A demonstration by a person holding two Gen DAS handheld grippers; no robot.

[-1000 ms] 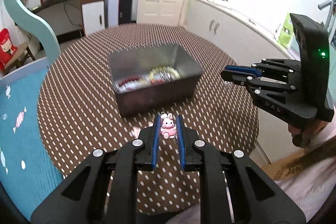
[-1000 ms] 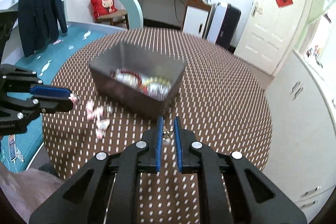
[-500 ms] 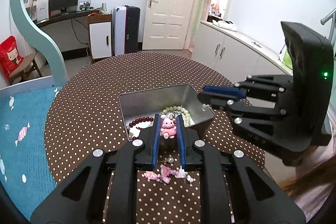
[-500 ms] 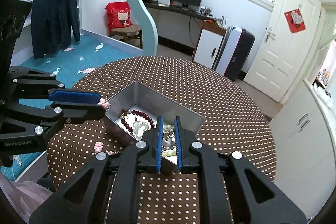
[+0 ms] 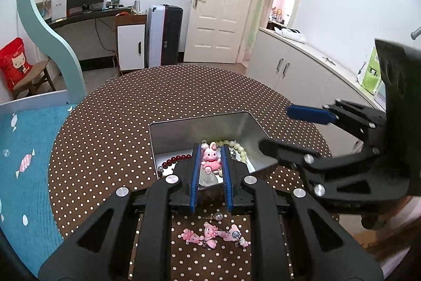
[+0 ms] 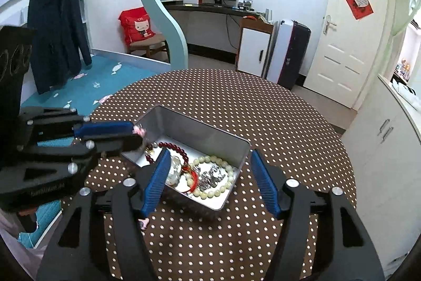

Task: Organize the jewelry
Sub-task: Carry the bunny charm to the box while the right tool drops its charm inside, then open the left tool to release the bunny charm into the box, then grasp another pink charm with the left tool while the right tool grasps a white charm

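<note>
While our right gripper [image 6: 208, 177] has sprung wide open over the metal tin [image 6: 238, 142], letting go the small piece it pinched a second ago, our left gripper [image 5: 209, 162] has swung in above the tin too, clamped on the pink bunny charm [image 5: 209, 158]. We judge that drop comes next. Inside lie a pale bead bracelet [image 6: 214, 177] and a dark red bead string [image 6: 175, 148]; more pink charms [image 5: 213, 235] wait on the dotted tablecloth [image 5: 105, 138].

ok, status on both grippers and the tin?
Left hand-held gripper shut on pink bunny charm, over metal tin. Right hand-held gripper open, empty. Nothing blocking.
</note>
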